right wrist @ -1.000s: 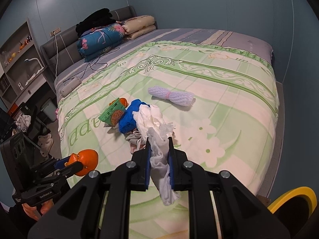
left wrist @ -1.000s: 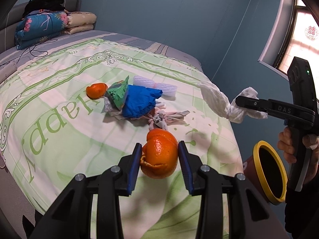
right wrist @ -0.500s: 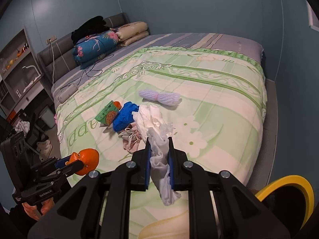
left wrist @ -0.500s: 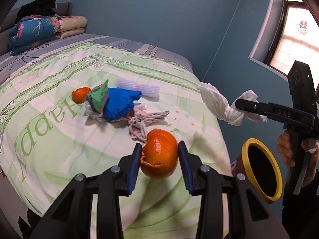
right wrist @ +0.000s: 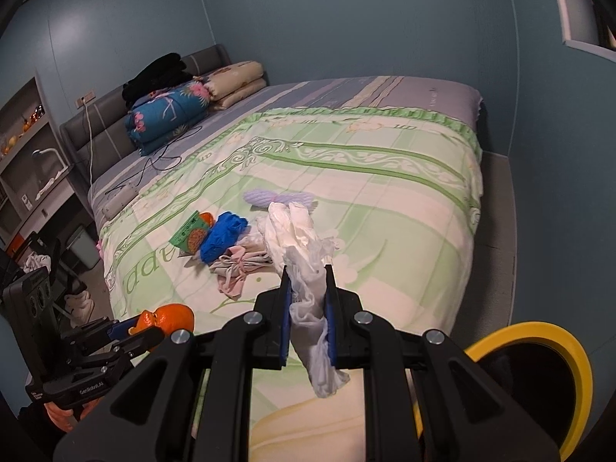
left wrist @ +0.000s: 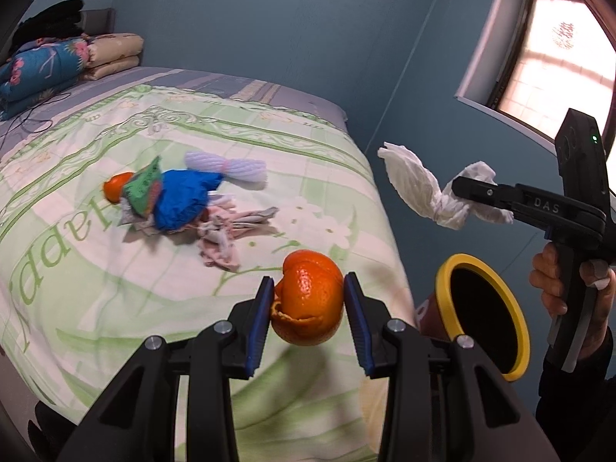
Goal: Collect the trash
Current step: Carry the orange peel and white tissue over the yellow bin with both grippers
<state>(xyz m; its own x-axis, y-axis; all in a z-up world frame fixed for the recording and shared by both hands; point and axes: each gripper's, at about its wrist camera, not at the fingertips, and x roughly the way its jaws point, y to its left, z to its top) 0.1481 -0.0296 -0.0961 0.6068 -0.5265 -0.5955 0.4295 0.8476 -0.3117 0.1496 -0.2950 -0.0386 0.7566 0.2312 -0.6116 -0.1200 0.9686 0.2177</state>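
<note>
Orange peel [left wrist: 308,302], curled into a hollow shell, sits clamped between the blue pads of the left gripper [left wrist: 308,306], lifted clear of the bed so that it can be carried sideways rather than dragged over the quilt; just to its right and lower, off the bed's edge, the yellow-rimmed bin [left wrist: 483,310] tilts its dark mouth toward the camera, which I judge to be where both loads are bound; above the bin the right gripper [left wrist: 462,188] is pinched narrow on a crumpled white tissue [left wrist: 419,188], whose loose end hangs free in the air, so a simple release over the opening should drop it; from the right wrist view the same tissue [right wrist: 308,269] drapes through the closed pads and the bin's rim [right wrist: 577,362] shows at the lower right, near but not yet underneath; farther out on the green quilt [left wrist: 96,269] the rest of the trash lies heaped together: a pinkish rag [left wrist: 227,235], a blue crumpled bag [left wrist: 184,200], a green wrapper [left wrist: 144,188], another piece of orange peel [left wrist: 115,186] and a pale foam net sleeve [left wrist: 231,165] just beyond; folded bedding [left wrist: 57,65] rests at the far headboard, apart from the litter.
</note>
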